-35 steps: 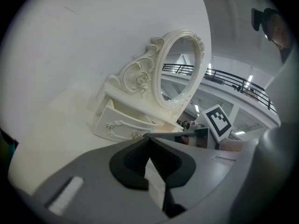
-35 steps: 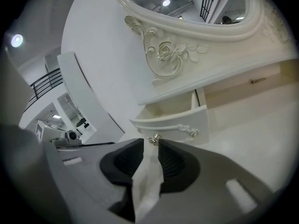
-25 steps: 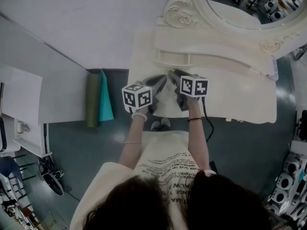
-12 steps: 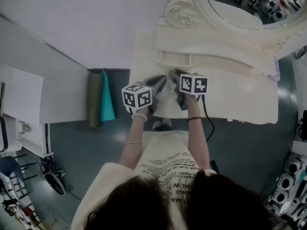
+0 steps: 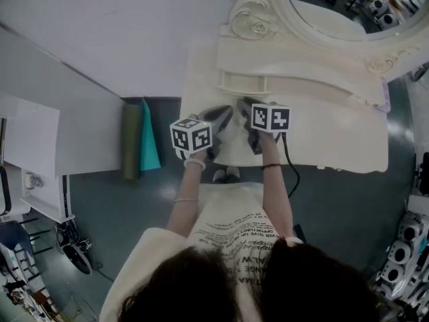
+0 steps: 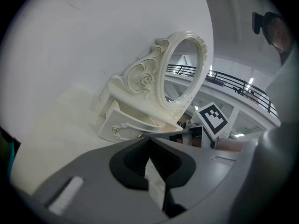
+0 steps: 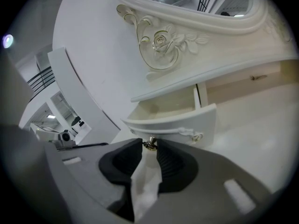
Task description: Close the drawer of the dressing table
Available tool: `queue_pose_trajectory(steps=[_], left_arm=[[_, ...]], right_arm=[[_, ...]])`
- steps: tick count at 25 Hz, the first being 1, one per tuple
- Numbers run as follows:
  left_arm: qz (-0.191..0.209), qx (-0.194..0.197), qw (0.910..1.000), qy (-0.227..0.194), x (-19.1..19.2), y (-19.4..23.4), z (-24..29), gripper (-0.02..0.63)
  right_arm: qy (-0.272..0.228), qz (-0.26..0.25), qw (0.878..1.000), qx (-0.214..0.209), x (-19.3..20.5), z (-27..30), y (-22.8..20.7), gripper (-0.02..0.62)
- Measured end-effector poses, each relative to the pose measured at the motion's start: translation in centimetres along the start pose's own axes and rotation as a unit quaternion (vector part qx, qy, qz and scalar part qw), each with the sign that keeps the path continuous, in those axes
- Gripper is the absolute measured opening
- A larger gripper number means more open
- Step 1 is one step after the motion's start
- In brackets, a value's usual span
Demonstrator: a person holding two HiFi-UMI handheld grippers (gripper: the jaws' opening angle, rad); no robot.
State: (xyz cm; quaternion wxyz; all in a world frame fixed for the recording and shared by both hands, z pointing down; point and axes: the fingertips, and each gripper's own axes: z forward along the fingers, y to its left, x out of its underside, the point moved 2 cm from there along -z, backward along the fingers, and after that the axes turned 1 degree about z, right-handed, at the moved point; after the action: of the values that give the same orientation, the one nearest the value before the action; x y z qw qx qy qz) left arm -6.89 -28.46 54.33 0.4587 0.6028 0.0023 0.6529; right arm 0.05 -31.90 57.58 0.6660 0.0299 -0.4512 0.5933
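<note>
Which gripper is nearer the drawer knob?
Right. The right gripper has just been closing its jaws on the drawer knob between their tips; the left gripper, shut, sits beside it, clear of the drawer.

this looks like a staged work hall or lab, not a home. an ornate cream dressing table (image 5: 335, 146) with a carved oval mirror (image 5: 335, 5) stands alone against a plain white partition wall (image 5: 120, 32) on a bare grey-green floor (image 5: 134, 206). rolled mats (image 5: 131, 139) lie beside it, and white machines (image 5: 402, 247) and cables crowd the edges. the left gripper view shows an upper gallery railing (image 6: 233, 85) and strip lights (image 6: 250, 80) overhead.
</note>
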Motion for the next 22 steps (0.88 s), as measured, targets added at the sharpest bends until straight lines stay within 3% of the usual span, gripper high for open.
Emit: queue_pose_trajectory(steps=[22], left_arm=[[0.001,0.007,1.0000,-0.001,-0.8,0.2,1.3,-0.002]], right_arm=[[0.001,-0.009,1.000,0.002,-1.0,0.2,-0.5,0.103]])
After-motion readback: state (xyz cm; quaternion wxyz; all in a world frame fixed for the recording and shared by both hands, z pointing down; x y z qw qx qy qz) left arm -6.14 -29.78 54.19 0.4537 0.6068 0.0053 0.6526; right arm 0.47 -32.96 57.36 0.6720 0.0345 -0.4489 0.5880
